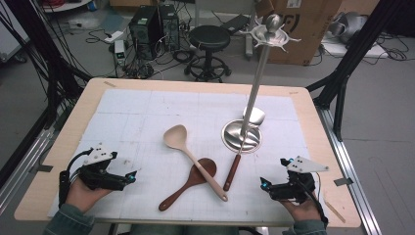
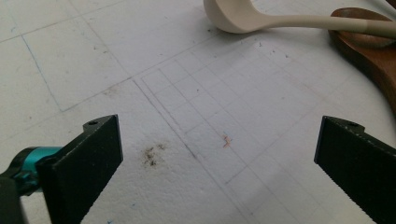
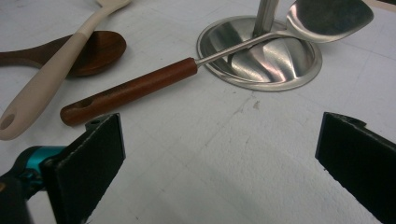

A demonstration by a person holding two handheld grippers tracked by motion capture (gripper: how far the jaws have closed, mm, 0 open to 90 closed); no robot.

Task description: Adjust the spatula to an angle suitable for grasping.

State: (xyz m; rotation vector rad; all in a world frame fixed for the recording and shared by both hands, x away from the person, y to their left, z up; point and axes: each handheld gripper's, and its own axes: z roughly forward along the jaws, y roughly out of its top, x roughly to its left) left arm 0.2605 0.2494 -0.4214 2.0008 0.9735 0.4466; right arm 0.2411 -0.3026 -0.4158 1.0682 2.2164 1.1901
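Note:
Three utensils lie mid-table on the white gridded mat (image 1: pixel 137 122). A cream ladle (image 1: pixel 193 159) (image 2: pixel 243 17) (image 3: pixel 51 77) crosses over a dark wooden spoon (image 1: pixel 188 183) (image 2: pixel 369 46) (image 3: pixel 88 51). A steel spatula with a reddish wooden handle (image 1: pixel 235 166) (image 3: pixel 135 91) rests its blade on the round base of a steel utensil stand (image 1: pixel 257 85) (image 3: pixel 275 60). My left gripper (image 1: pixel 132 177) (image 2: pixel 217 163) sits open at the front left, left of the spoons. At the front right my right gripper (image 1: pixel 263 184) (image 3: pixel 219 158) is open too, nothing between its jaws.
The stand's pole rises tall with hooks at its top (image 1: pixel 271 34). Beyond the table's far edge stand a black stool (image 1: pixel 209 44), computer cases (image 1: pixel 154 29) and a cardboard box (image 1: pixel 303 24). Black frame posts flank both sides of the table.

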